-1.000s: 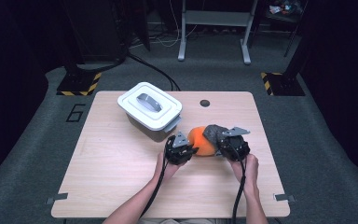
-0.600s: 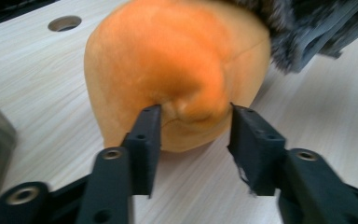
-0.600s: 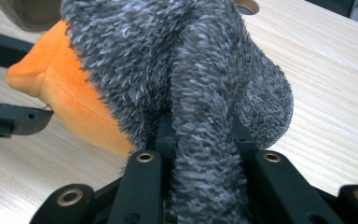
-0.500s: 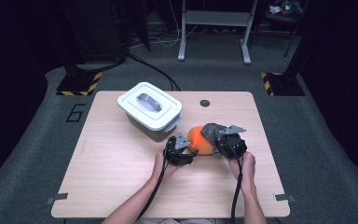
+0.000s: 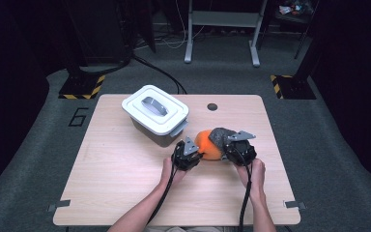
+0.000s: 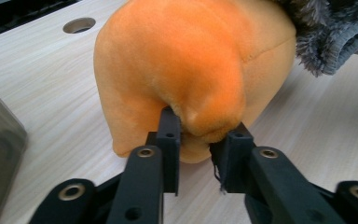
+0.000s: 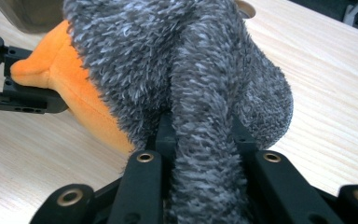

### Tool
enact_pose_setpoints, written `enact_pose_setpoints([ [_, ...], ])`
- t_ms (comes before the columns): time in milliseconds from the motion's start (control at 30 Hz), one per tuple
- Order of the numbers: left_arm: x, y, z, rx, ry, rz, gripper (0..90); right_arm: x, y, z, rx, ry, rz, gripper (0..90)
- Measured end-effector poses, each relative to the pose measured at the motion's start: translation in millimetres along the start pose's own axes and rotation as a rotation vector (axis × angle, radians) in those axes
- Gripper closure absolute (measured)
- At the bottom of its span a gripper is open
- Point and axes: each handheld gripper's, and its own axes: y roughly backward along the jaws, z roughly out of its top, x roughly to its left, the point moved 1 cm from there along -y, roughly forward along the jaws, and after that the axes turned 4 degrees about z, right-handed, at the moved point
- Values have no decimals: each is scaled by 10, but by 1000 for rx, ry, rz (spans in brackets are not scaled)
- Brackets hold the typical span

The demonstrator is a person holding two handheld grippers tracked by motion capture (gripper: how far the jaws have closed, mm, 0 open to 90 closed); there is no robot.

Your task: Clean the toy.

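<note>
Orange plush [image 5: 207, 144] lies right of centre in the high view on the wooden tabletop [image 5: 116, 169], a grey fuzzy sock [image 5: 221, 136] over its right end, with the left claw [image 5: 194, 153] and right claw [image 5: 227, 151] at either end and a lidded white box [image 5: 155, 112] to the upper left. Filling the upper middle of the left gripper view, the plush [image 6: 191, 70] has a fold clenched in the left claw [image 6: 201, 137], whose jaws have just been closing on it. At the centre of the right gripper view, the right claw [image 7: 203, 135] is clenched on a ridge of the sock [image 7: 186, 60].
</note>
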Motion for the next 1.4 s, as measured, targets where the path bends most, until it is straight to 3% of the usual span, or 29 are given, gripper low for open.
enact_pose_setpoints([
  [100,25,27,12,-7,48,-32,778,26,62,14,-21,-2,12,721],
  [200,32,90,28,-17,113,-83,783,88,135,43,-45,29,42,721],
  [367,35,172,63,-14,141,-132,784,233,224,110,-64,67,51,720],
  [467,52,160,63,-4,147,-129,783,282,206,136,-64,80,69,719],
  [633,66,91,34,14,148,-98,780,310,34,149,-10,99,31,723],
  [767,69,65,39,28,143,-82,779,294,-7,154,0,112,13,724],
  [867,80,56,48,35,152,-84,779,253,-17,135,12,106,16,725],
  [1400,120,32,34,29,161,-86,775,-156,-97,-68,32,-43,-21,722],
])
